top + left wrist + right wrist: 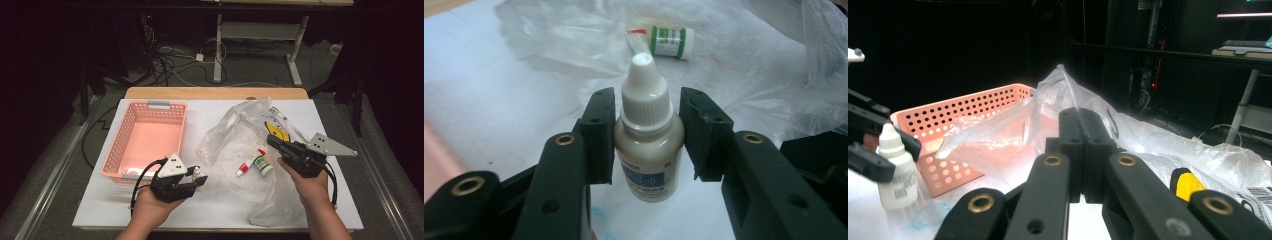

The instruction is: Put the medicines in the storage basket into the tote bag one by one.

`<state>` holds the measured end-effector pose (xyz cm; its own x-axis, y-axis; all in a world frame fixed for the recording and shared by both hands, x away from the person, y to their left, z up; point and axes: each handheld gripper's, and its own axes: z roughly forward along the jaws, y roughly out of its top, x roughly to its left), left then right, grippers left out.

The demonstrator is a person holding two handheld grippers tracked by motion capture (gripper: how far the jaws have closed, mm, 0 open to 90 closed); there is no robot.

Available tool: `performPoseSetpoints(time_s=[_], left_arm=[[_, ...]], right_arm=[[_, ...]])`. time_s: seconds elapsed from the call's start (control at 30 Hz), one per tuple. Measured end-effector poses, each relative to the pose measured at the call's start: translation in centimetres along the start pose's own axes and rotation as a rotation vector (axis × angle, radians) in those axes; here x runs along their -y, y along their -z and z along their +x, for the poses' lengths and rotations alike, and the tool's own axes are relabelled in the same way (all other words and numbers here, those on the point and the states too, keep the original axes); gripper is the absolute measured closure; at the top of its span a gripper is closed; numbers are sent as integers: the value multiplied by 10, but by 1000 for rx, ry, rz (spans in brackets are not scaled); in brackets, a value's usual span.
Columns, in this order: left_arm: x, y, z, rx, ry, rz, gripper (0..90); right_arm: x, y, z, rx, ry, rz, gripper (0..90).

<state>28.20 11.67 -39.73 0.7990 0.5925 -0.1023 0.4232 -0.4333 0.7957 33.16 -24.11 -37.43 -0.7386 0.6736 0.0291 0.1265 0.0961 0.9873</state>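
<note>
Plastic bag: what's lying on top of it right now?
On the plastic bag lie a green-labelled bottle and a small red-capped tube. A yellow item sits by the right gripper, partly covered.

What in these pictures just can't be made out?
- Print on the small white dropper bottle: blurred in the left gripper view.
- Yellow thing inside the clear plastic bag: half hidden by film and the right gripper in the high view.
- Pink plastic basket: far side hidden by the bag in the right gripper view.
</note>
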Motion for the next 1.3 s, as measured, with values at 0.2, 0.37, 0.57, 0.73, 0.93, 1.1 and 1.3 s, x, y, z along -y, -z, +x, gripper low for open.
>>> performPoseSetpoints(time_s=[0.2, 0.37, 0.57, 0.73, 0.93, 1.1, 1.3], left_arm=[[-3, -15, -7, 13, -19, 14, 583], [-7, -29, -12, 5, -36, 38, 583], [-15, -45, -16, 11, -41, 45, 583], [-22, -59, -19, 13, -41, 50, 582], [-36, -80, -27, 8, -63, 51, 582], [-47, -99, -32, 16, -77, 53, 582], [-58, -117, -36, 15, -77, 48, 582]], right_arm=[[0, -1, 1, -3, 1, 2, 900], [1, -2, 1, -5, 1, 6, 900], [1, -1, 1, -3, 0, 5, 900], [2, -1, 1, -1, -5, 6, 900], [2, -2, 1, -7, -4, 6, 900], [1, -1, 1, -5, -5, 0, 900], [1, -1, 1, -8, -4, -1, 900]])
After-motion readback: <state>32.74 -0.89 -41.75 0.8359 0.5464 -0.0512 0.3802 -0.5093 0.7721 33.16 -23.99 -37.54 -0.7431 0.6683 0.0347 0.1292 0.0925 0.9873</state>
